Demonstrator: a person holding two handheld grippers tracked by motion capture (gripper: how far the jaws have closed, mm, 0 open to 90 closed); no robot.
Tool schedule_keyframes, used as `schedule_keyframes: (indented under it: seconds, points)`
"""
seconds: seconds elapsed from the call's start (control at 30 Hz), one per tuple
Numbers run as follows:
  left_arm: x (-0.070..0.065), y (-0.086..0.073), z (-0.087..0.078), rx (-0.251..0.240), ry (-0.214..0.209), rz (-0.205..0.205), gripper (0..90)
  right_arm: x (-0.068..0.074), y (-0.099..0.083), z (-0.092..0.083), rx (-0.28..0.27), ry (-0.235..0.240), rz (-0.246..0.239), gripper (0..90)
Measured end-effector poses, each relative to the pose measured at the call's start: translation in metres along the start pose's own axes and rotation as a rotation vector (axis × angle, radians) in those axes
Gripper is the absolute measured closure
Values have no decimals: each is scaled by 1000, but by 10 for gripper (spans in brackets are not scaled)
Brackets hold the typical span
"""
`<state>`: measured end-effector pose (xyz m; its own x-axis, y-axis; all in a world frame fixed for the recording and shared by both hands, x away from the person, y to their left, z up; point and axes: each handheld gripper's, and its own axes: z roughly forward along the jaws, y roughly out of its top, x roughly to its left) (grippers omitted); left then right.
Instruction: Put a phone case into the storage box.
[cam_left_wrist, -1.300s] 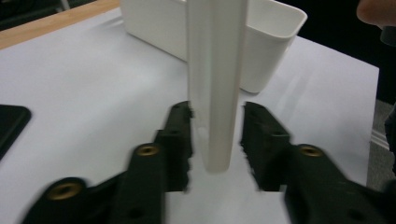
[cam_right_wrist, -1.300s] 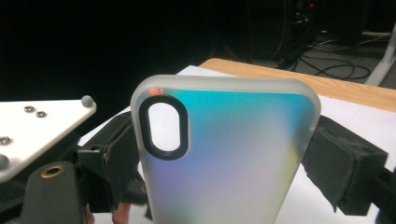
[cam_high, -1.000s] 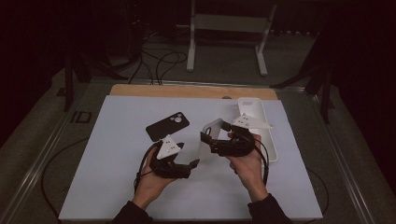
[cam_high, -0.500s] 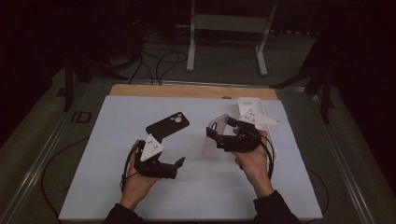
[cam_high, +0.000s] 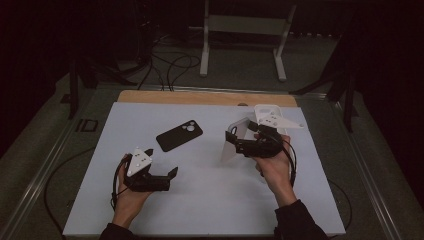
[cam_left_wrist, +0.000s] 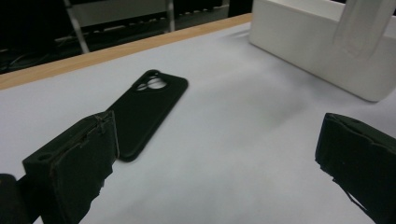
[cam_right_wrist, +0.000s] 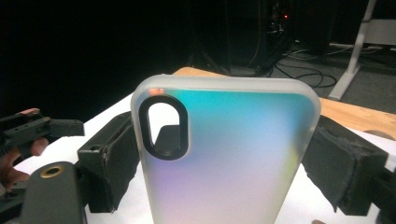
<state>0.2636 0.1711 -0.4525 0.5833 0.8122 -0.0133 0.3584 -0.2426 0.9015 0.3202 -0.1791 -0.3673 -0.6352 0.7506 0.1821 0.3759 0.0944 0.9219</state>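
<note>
— Tool states first: from the high view, what do your hands have?

— My left tool (cam_high: 172, 173) sits low over the near left of the tabletop (cam_high: 210, 210) with its jaws spread and nothing between them; they have just been opening. My right tool (cam_high: 239, 134) pinches a translucent phone case (cam_high: 234, 145), held upright above the tabletop's right half. The black phone case (cam_high: 179, 135) lies flat on the tabletop, between my two tools and farther back.

— And the left gripper view?

— Both jaws stand wide apart over bare tabletop. The black phone case (cam_left_wrist: 142, 109) lies flat just beyond the left-hand jaw, camera cutout at its far end. A white box (cam_left_wrist: 322, 56) stands farther off at the right.

— The right gripper view?

— The translucent phone case (cam_right_wrist: 224, 154) stands upright between my pads (cam_right_wrist: 109, 163), gripped by its two long edges, its oval camera cutout at upper left. My left tool (cam_right_wrist: 32, 128) shows at the left edge.
</note>
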Motion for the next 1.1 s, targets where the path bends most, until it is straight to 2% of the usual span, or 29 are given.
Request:
schedule_keyframes:
  seconds: [0.2,0.4,0.87,1.1]
  points:
    - [10,-11,-8,-13,23,-15,1,-3,3,2,0,-12,-7,166]
    - [18,-22,-14,-26,44,-6,0,-8,4,4,0,-27,-8,166]
    - [30,-41,-27,-61,36,-18,0,-18,11,3,-13,-54,-17,166]
    - [32,-47,-32,-53,46,-16,0,-27,14,2,-20,-76,-11,166]
